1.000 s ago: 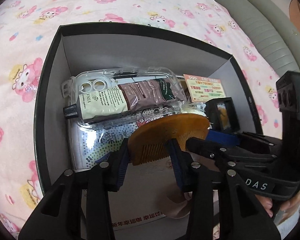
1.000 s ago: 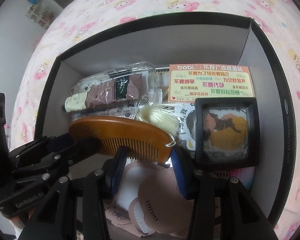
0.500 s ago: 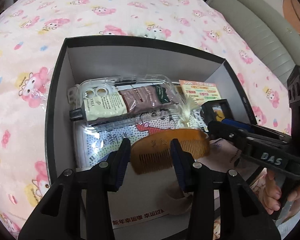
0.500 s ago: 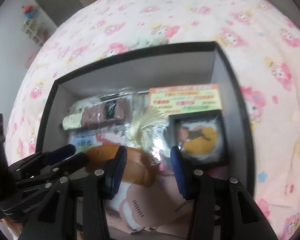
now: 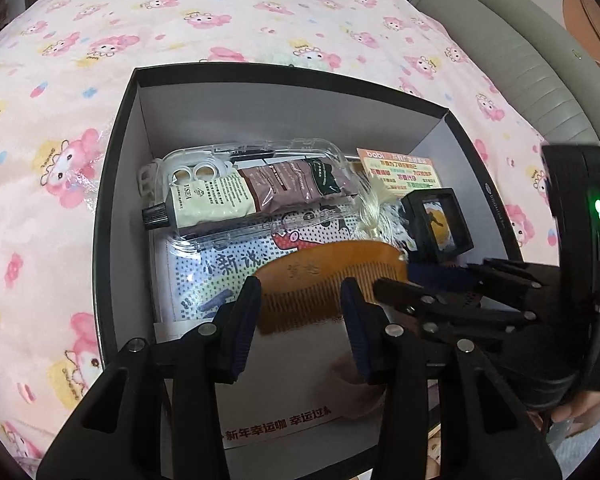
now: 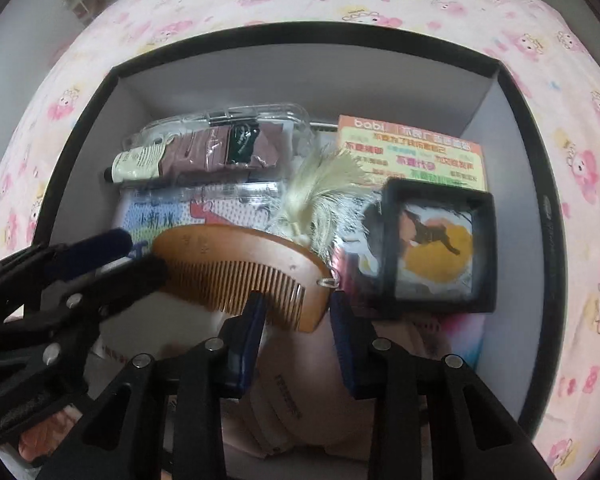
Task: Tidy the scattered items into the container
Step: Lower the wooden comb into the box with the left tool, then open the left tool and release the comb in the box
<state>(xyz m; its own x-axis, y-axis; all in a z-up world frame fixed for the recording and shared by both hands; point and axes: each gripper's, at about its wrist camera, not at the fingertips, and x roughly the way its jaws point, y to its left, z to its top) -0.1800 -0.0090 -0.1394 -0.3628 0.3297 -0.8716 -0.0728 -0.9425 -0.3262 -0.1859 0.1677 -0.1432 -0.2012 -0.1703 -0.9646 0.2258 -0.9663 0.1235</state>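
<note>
Wooden comb (image 6: 240, 264) lies in the black box (image 5: 112, 208) on the bed (image 5: 60, 92), beside a small framed picture (image 6: 436, 248). Right tongs (image 6: 296, 312) have been closing, apparently straddling the comb's tasselled end, contact unclear. Left tongs (image 5: 300, 304) apart above its teeth.

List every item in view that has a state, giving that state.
Box, open.
Comb, lying loose in box.
Tube, capped, in clear case.
Left gripper, jaws apart over comb.
Right gripper, jaws just been closing, gapped, comb's end between them.
</note>
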